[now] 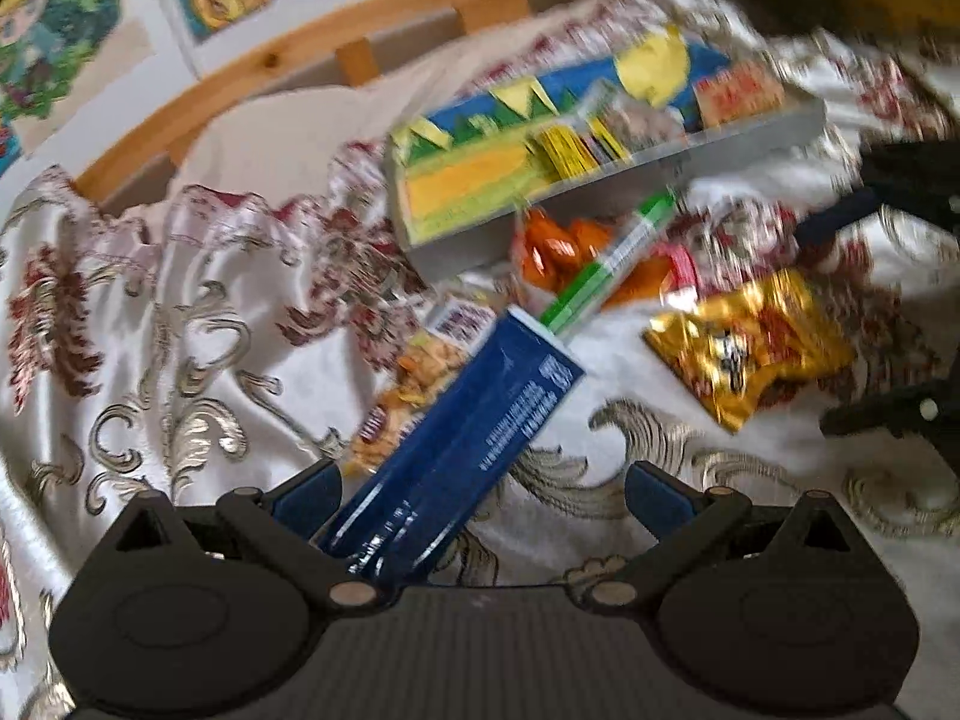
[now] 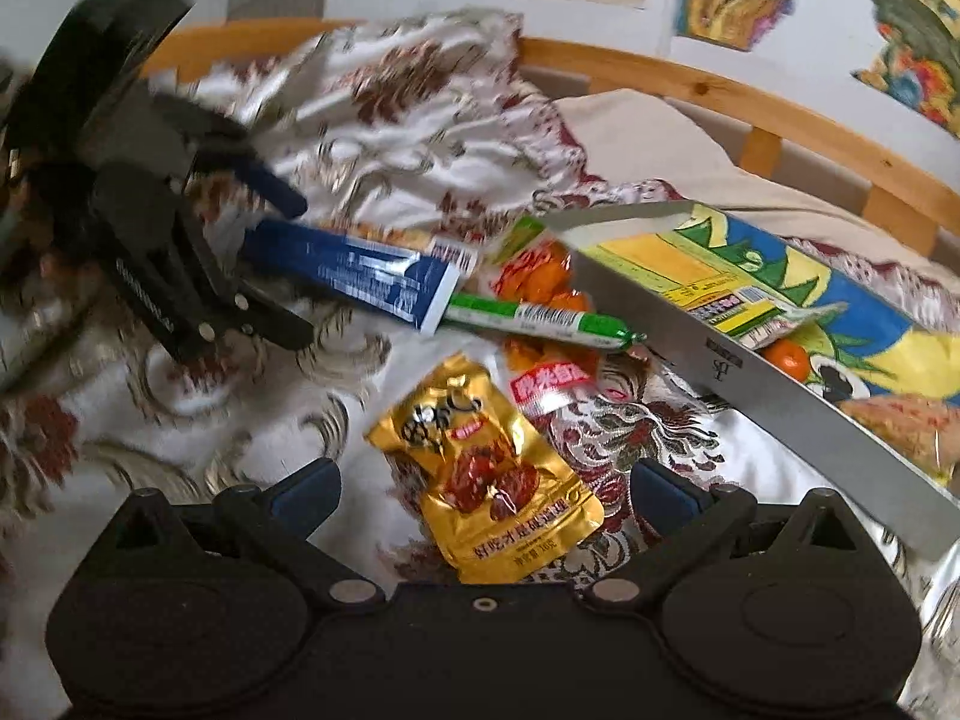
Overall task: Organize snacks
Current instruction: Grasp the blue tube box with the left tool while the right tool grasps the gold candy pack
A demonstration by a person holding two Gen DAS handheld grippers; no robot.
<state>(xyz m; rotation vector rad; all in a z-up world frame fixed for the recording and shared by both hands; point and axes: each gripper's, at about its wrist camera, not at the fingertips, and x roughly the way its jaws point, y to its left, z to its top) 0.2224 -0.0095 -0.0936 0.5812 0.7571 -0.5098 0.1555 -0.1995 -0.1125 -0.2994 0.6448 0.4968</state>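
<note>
Two claws are at work over a bed covered in a patterned bedspread (image 1: pixel 180 312). From the left wrist view we see the left claw (image 1: pixel 480 498) with its fingers spread wide, and a dark blue packet (image 1: pixel 468 438) lies between them, close against the left finger; whether that finger touches it we cannot tell. Beyond the packet's far end lie a green stick snack (image 1: pixel 606 264), an orange bag (image 1: pixel 552 246) and, to the right, a gold pouch (image 1: pixel 750 342). Further back sits a grey-sided box (image 1: pixel 600 186) with a colourful lining and some snacks already inside. This view is blurred.

From the right wrist view we see the right claw (image 2: pixel 483 495), also spread wide and gripping nothing, with the gold pouch (image 2: pixel 486 474) lying on the bedspread (image 2: pixel 198 414) between its fingers. The left claw (image 2: pixel 282 264) is at the upper left, at the near end of the blue packet (image 2: pixel 360 279). The green stick (image 2: pixel 540 321) lies across the orange bag (image 2: pixel 534 276), just beside the box (image 2: pixel 780 396) at the right.
</note>
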